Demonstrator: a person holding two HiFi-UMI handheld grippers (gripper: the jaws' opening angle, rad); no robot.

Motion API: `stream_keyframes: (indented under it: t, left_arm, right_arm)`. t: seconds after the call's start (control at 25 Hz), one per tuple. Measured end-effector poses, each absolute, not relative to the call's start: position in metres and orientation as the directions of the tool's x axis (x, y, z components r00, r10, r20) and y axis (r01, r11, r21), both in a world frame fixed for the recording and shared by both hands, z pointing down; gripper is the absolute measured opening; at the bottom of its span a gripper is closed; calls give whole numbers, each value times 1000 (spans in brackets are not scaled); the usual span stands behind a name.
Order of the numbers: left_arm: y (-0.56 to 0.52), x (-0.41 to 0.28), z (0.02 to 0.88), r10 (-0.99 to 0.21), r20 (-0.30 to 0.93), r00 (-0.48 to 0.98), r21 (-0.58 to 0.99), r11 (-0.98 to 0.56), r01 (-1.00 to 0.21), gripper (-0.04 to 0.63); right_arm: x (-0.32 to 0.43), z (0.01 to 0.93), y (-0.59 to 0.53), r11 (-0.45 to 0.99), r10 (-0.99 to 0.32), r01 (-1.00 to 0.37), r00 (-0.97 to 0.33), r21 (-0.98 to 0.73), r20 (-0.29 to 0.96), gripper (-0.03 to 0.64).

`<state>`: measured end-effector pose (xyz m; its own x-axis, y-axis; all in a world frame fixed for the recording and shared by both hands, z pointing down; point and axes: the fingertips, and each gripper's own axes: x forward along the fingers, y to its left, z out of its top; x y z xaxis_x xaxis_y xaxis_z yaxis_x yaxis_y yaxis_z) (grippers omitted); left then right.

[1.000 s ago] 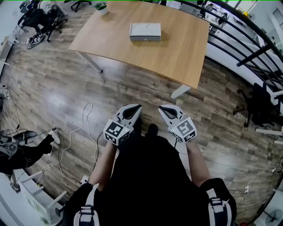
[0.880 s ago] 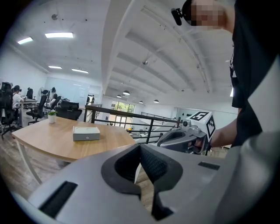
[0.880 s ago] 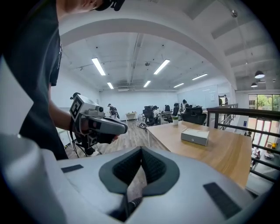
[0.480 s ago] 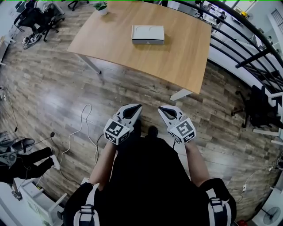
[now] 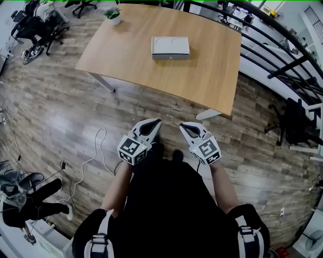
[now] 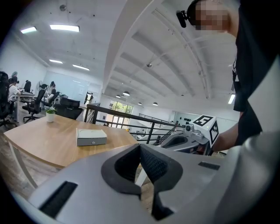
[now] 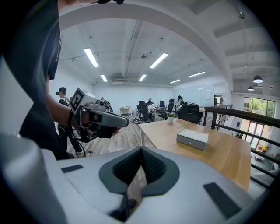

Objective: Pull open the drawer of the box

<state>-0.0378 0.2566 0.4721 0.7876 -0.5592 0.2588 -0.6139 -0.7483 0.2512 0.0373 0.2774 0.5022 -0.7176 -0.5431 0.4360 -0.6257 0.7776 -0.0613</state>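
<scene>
The box [image 5: 170, 47] was flat, pale grey and rectangular, resting toward the far side of the wooden surface [image 5: 202, 75]. Its drawer [image 6: 99, 141] sat shut, its small knob [image 6: 92, 141] facing me.

The pale grey box [image 5: 170, 47] sits on tan wood-grain table [image 5: 202, 75]; grey left gripper [image 5: 157, 121] and right gripper [image 5: 182, 125] bear black-and-white markers.

we see a wooden table [image 5: 202, 75] on the plank floor [image 5: 65, 111]; on it rest the box [image 5: 170, 47] near the middle and a potted plant [image 5: 114, 14] at the far left corner.
</scene>
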Motion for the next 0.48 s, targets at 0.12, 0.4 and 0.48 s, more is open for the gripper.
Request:
stream_keyframes:
  t: [0.12,0.4,0.48]
  left_arm:
    - [241,-44,472,-549,258,795,257,-754,-604,23]
    - [204,-59,477,-525,259,810,266,-768,-583,22]
    - [192,-65,477,-516,256,817,269,-774,-573,22]
  right_arm:
    - [32,506,263,769,-549,-637,-702,-55,453,25]
    - [15,506,228,752,-566,-657,-686,-56,457,25]
    - [10,509,216,741,-576,-670,-671,-49,467,25]
